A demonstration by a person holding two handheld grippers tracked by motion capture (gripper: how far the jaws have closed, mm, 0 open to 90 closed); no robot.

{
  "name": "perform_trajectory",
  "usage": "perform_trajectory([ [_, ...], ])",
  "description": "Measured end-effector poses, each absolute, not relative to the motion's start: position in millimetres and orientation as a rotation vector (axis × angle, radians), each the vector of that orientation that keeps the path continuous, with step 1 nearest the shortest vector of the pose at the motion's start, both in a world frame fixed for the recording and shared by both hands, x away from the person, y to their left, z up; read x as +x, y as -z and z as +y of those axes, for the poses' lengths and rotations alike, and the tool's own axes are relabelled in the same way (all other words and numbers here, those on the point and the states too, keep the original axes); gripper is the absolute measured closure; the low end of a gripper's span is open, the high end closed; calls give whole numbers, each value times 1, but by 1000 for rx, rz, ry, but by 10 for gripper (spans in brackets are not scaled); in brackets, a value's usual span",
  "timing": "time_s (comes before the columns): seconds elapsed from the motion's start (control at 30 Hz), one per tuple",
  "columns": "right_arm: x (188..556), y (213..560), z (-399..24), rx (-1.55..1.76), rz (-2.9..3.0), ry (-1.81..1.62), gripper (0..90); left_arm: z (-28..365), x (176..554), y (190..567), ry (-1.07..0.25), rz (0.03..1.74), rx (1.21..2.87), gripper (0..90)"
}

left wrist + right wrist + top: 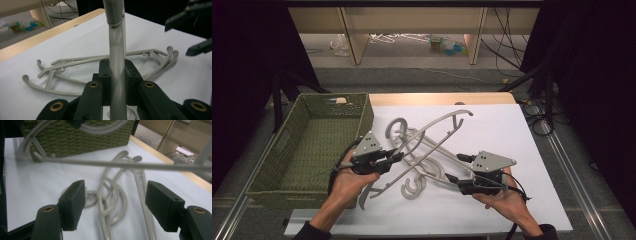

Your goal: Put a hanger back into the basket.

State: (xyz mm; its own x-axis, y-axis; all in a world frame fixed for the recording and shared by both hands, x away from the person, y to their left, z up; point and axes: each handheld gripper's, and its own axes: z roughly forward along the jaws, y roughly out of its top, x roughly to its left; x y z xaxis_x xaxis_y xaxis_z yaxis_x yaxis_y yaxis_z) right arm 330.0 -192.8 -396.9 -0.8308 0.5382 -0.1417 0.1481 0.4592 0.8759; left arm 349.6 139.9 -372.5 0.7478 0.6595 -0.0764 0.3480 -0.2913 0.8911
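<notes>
The left gripper [398, 157] was pinching a grey plastic hanger [427, 135] by its curved arm, jaws pressed tight on the bar, as the left gripper view [117, 75] showed plainly. The hanger looked raised off the white table cover [512, 130], above a small pile of other hangers [424, 167] lying tangled near the middle of the table. Its long axis ran from near left to far right, one tip near the left hand [347, 182] and the other end curling toward the far side. Where its hook pointed could not be told among the overlapping pieces.

The right gripper [451, 168] had its jaws spread with nothing between them, pointing left at the pile; in the right gripper view [115, 205] the raised hanger crossed well above the open jaws.

The hanger was probably light, stiff and smooth, so it might swivel in a single pinch taken off-centre. A hold nearer the middle of the arm, or a second hold from the right, would likely steady it. The woven basket [287, 150] stood at the left, just beside the gripper.
</notes>
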Motion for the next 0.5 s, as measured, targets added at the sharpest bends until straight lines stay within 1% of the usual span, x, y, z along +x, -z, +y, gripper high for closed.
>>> perform_trajectory([
  [0.23,329,404,-195,588,2343,-1321,332,154,344,354,-302,826,1851,789],
  [0.27,329,404,-196,591,2342,-1323,332,160,341,345,-257,827,1823,788],
  [0.3,329,404,-196,591,2342,-1323,332,160,341,345,-257,827,1823,788],
  [0.5,329,406,-197,584,2358,-1325,332,180,334,313,-295,826,1824,788],
])
